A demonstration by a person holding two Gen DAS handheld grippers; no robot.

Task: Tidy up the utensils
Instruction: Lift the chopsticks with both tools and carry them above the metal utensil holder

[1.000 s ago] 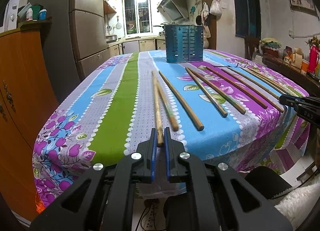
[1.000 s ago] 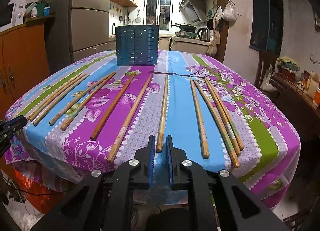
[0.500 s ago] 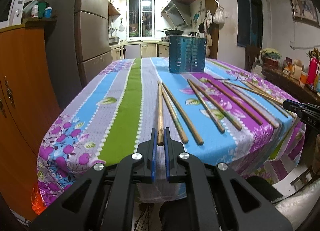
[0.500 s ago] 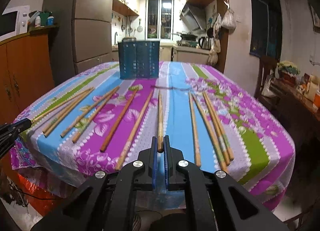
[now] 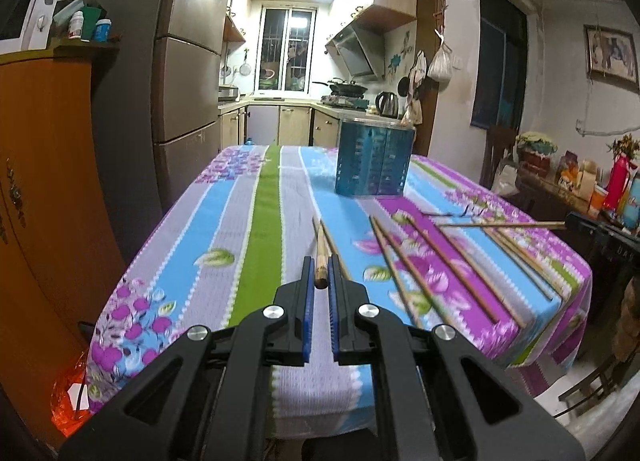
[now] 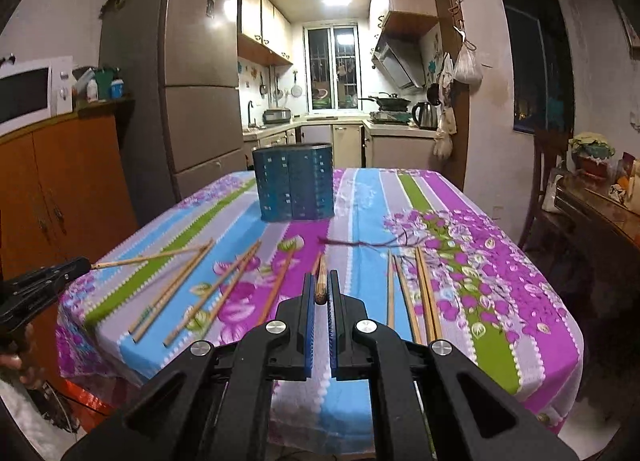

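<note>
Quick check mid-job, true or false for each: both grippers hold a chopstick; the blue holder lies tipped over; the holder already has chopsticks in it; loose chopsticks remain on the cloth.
1. Both grippers hold a chopstick. True: the left gripper and the right gripper are each shut on one.
2. The blue holder lies tipped over. False: it stands upright.
3. The holder already has chopsticks in it. False: none stick out above its rim.
4. Loose chopsticks remain on the tablecloth. True.
</note>
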